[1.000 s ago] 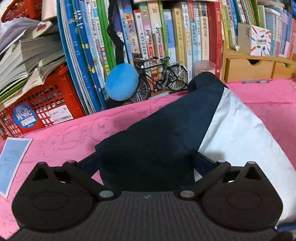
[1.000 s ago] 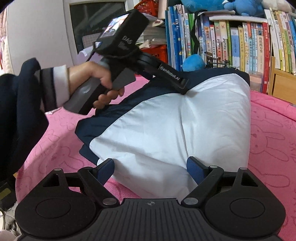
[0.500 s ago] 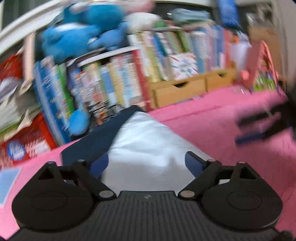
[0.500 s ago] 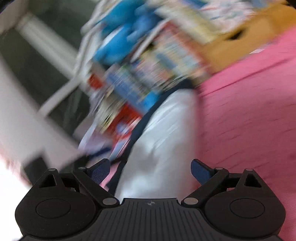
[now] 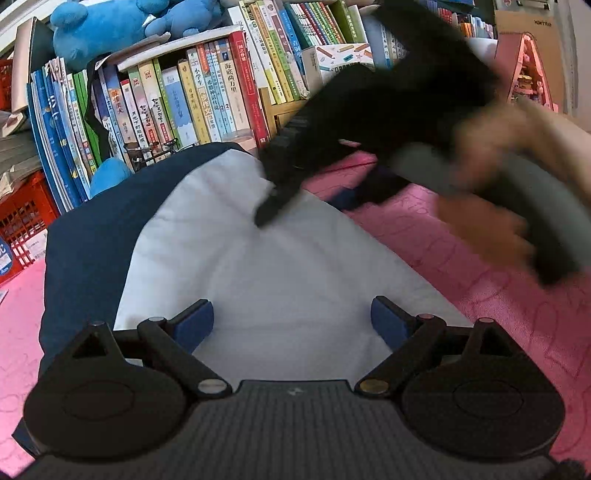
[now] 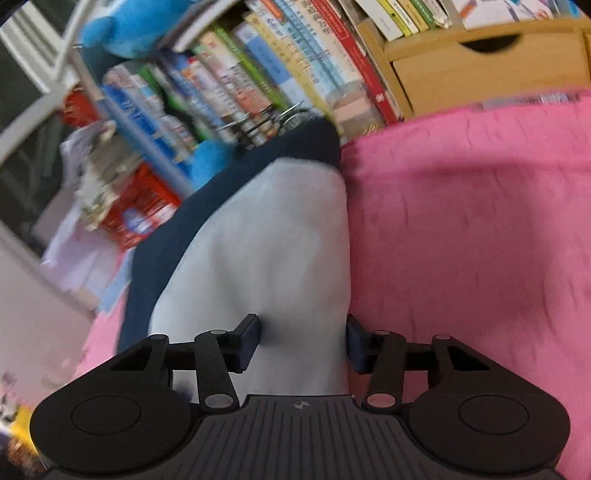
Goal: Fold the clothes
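Note:
A folded garment [image 5: 277,258], white on top with a navy part [image 5: 92,240] along its left and far side, lies on the pink cloth [image 5: 498,314]. My left gripper [image 5: 291,321] stands open just above the white near end, with nothing pinched. A hand [image 5: 491,229] holds my right gripper [image 5: 303,206], blurred, at the garment's right edge. In the right wrist view the right gripper [image 6: 303,336] is closing, with the white garment's [image 6: 266,240] right edge between its jaws; I see no firm pinch. Pink cloth [image 6: 461,240] lies to its right.
A row of upright books [image 5: 207,92] runs behind the garment, with blue plush toys [image 5: 92,33] on top. A blue ball [image 5: 107,173] and a red crate [image 5: 22,210] stand at the back left. A wooden drawer box [image 6: 480,66] stands at the back right.
The left gripper has shifted from the navy part to the white near end. The right gripper has swung to the garment's right edge, rolled, and its jaws have narrowed around the edge.

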`<state>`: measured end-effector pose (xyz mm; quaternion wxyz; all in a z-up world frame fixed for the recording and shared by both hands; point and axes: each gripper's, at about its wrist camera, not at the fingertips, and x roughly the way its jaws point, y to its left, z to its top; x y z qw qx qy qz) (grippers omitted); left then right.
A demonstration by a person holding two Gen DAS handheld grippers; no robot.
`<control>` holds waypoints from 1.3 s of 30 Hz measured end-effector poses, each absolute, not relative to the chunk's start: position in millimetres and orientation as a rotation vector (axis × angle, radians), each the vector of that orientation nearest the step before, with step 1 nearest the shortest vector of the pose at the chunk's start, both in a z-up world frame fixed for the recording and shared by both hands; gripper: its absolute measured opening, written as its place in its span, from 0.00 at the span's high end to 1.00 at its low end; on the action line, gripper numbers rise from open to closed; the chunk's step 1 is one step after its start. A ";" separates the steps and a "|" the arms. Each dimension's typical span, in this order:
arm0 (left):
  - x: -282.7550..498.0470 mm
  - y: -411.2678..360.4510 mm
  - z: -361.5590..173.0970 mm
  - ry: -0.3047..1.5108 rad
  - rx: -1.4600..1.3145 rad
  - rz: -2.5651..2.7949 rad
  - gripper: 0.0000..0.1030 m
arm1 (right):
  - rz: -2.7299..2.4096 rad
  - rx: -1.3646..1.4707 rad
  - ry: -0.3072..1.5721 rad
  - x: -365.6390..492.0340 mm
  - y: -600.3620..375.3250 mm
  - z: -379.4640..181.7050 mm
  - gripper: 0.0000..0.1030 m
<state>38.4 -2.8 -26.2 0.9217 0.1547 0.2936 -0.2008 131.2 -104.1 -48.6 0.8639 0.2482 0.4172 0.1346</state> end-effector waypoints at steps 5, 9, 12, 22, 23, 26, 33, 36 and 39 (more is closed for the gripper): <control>34.1 -3.7 -26.9 0.604 0.314 -0.422 0.09 | 0.188 0.547 0.900 202.0 -113.1 -58.0 0.59; 33.9 -4.8 -26.8 0.602 0.314 -0.425 0.10 | 0.142 0.490 0.881 244.6 -106.4 -61.9 0.62; 33.4 -3.7 -27.0 0.603 0.304 -0.429 0.10 | 0.109 0.461 0.852 264.9 -107.3 -66.4 0.80; 37.0 3.3 -28.7 0.617 0.262 -0.460 0.04 | 0.192 0.529 0.722 238.7 -129.8 -42.2 0.71; 37.1 3.8 -29.1 0.617 0.261 -0.462 0.03 | 0.196 0.514 0.707 225.2 -133.1 -31.3 0.70; 39.0 6.3 -30.0 0.619 0.244 -0.480 0.00 | 0.199 0.448 0.662 175.4 -141.2 3.3 0.59; 18.8 12.2 -23.4 0.622 0.240 -0.340 0.00 | 0.192 0.401 0.638 31.8 -147.5 8.1 0.30; -20.2 21.7 -9.4 0.571 0.218 -0.315 0.00 | 0.191 0.338 0.683 -9.3 -141.0 -8.8 0.20; -43.8 51.9 5.1 0.513 0.170 -0.254 0.00 | 0.206 0.301 0.727 -35.8 -134.1 -23.4 0.19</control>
